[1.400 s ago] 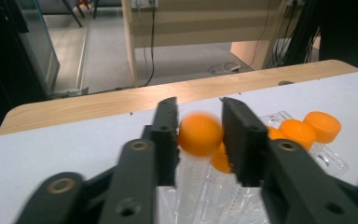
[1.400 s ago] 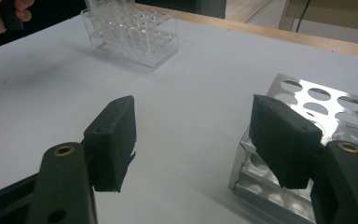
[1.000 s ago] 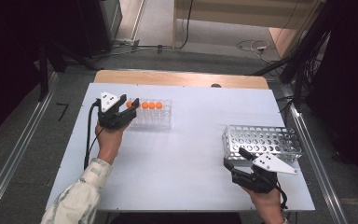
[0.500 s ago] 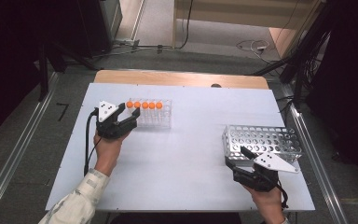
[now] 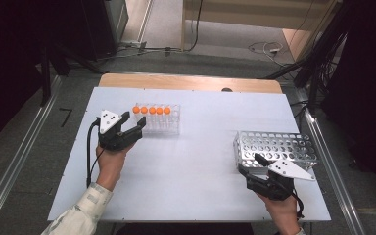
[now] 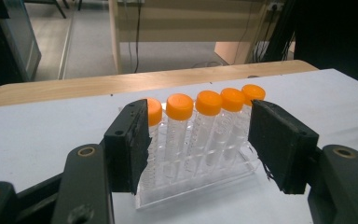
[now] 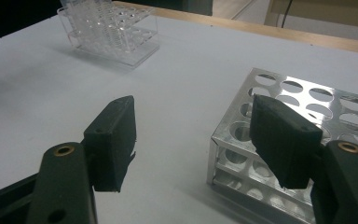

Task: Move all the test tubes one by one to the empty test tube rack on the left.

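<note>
Orange caps (image 6: 209, 102): 5 | left gripper (image 6: 200, 144) jaws just opening, empty | right gripper (image 7: 196, 140) jaws wide

A white table (image 5: 196, 191) (wooden strip (image 5: 186, 82) behind) over grey floor (image 5: 235, 39).

Setting: laboratory or test room. A white table (image 5: 191, 171) is standing on grey flooring, bearing a clear tube rack (image 5: 160, 120) of orange-capped tubes (image 6: 208, 102) and a perforated metal rack (image 5: 276, 149). Cables (image 5: 262, 48) are trailing across the floor beyond; metal rails (image 5: 330, 166) are running alongside; dark equipment is looming at the edges.
</note>
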Demonstrator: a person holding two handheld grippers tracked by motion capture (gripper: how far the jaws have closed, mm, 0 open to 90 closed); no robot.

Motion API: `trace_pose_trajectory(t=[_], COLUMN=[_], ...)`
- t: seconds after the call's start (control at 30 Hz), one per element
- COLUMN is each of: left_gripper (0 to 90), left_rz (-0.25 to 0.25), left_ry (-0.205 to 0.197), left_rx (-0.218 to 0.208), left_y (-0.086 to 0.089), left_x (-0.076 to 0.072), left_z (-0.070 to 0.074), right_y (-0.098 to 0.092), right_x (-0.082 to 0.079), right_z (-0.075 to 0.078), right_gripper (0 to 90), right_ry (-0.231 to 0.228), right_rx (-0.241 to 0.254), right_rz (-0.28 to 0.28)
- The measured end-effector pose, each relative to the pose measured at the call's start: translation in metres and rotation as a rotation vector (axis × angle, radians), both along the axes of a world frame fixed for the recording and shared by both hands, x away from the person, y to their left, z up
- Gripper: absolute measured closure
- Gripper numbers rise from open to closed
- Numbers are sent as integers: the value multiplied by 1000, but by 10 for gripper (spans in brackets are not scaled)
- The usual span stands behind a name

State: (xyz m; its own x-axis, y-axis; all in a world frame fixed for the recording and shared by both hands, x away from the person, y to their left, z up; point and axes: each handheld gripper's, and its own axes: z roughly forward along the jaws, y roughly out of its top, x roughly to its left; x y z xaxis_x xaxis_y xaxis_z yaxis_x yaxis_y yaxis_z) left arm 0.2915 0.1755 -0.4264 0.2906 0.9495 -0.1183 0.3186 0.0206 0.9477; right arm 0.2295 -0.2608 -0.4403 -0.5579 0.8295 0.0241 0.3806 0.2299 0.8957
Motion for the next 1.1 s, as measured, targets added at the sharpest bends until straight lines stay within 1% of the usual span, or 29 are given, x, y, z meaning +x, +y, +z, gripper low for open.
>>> trace_pose_trajectory(t=[0.17, 0.4, 0.47, 0.6, 0.7, 0.77, 0.87, 0.97, 1.1], left_gripper=[367, 347, 335, 333, 321, 320, 318, 307, 303], left_rz=[-11, -28, -22, -25, -37, -36, -35, -34, -18], left_ry=[1, 1, -5, -9, 7, 6, 24, 30, 20], left_rx=[-8, -15, 4, -1, -6, -3, -6, 2, 22], left_y=[-1, -3, -4, -3, -2, -2, 1, 4, 7], left_x=[-7, -22, -27, -35, -41, -46, -54, -60, -68], left_z=[0, -3, -5, -8, -10, -12, -17, -20, -22], right_y=[-1, -3, -3, -5, -7, -7, -9, -12, -15], right_x=[1, 1, 1, 2, 3, 3, 4, 4, 5], right_z=[0, 0, 0, 0, 0, 0, 0, 0, 0], right_gripper=[302, 302, 302, 302, 301, 300, 299, 299, 298], right_ry=[-2, -3, -2, -5, -1, -3, -4, -3, -5], right_rx=[0, -2, -2, -2, -5, -8, -8, -4, -7], right_rz=[-2, -10, -13, -17, -24, -27, -36, -43, -51])
